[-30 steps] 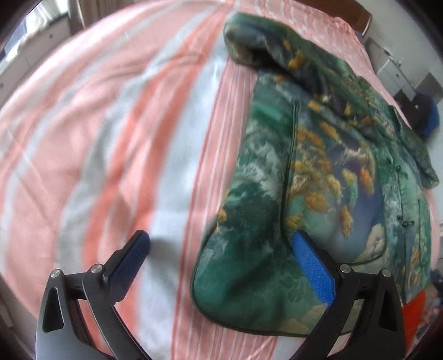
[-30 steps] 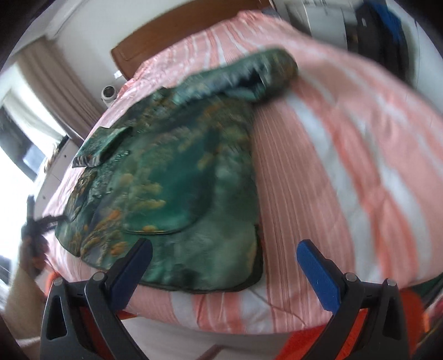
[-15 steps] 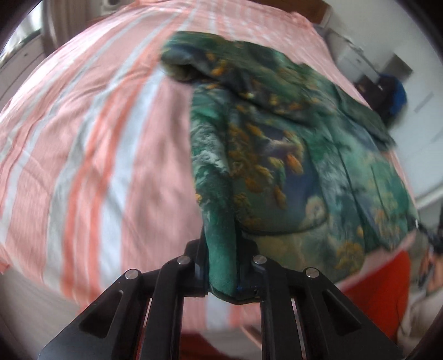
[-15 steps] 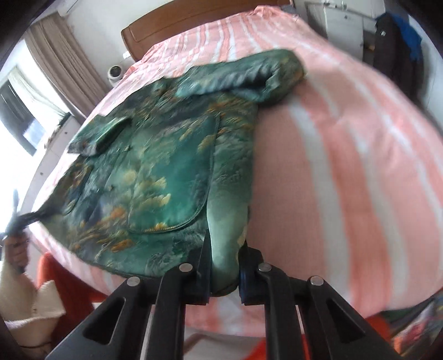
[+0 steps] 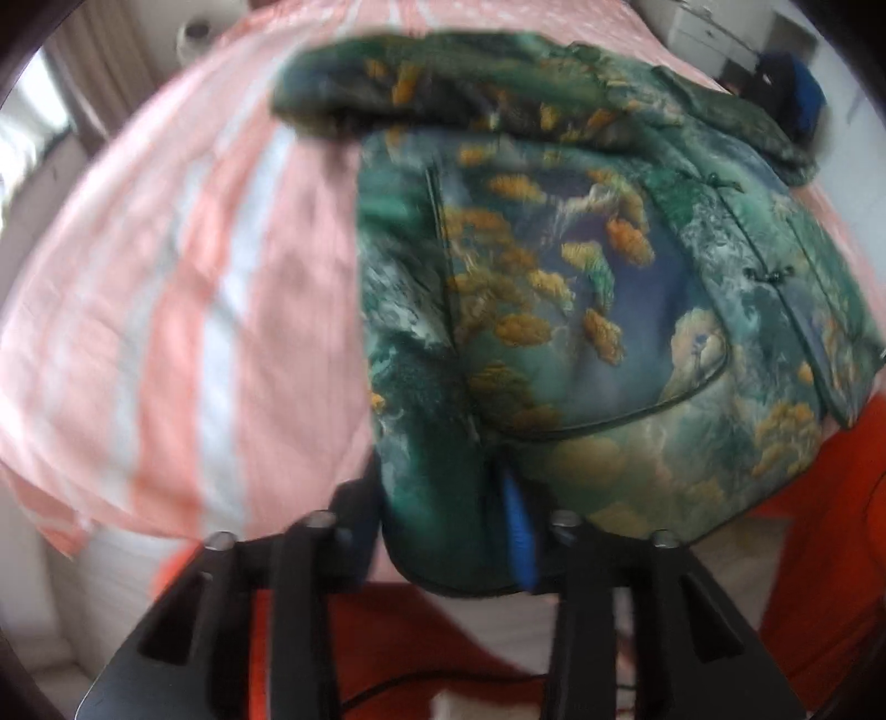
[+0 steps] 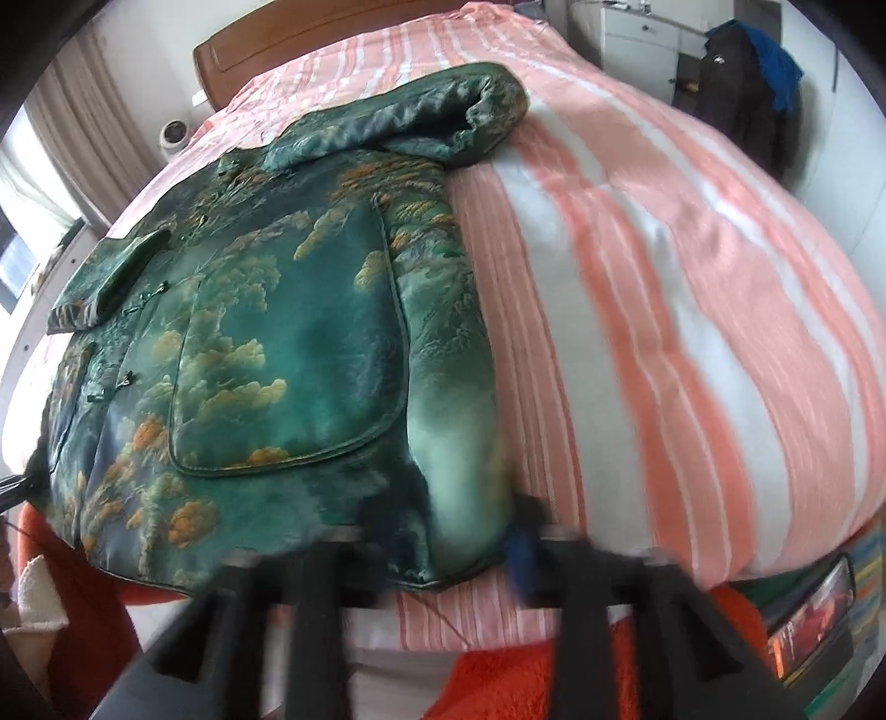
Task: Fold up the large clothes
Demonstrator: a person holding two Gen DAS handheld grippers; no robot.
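A green patterned jacket [image 5: 581, 310] with gold clouds lies spread on a pink-and-white striped bed [image 5: 183, 310]; it also shows in the right wrist view [image 6: 288, 354]. My left gripper [image 5: 443, 526] has its jaws partly apart around the jacket's hem corner, with cloth still between the blue pads [image 5: 518, 531]. My right gripper [image 6: 443, 543] also stands around the other hem corner, jaws partly apart, blurred by motion. One sleeve [image 6: 443, 122] is folded across the top of the jacket.
An orange blanket [image 5: 819, 531] hangs below the bed's near edge, also in the right wrist view [image 6: 531, 681]. A wooden headboard [image 6: 310, 44] is at the far end. Dark clothes [image 6: 742, 83] hang by a white cabinet. A curtain and window [image 6: 61, 166] are at left.
Both grippers closed on the jacket's hem corners half a second ago; now their jaws have widened around the cloth. Both views have pulled back toward the bed's near edge.
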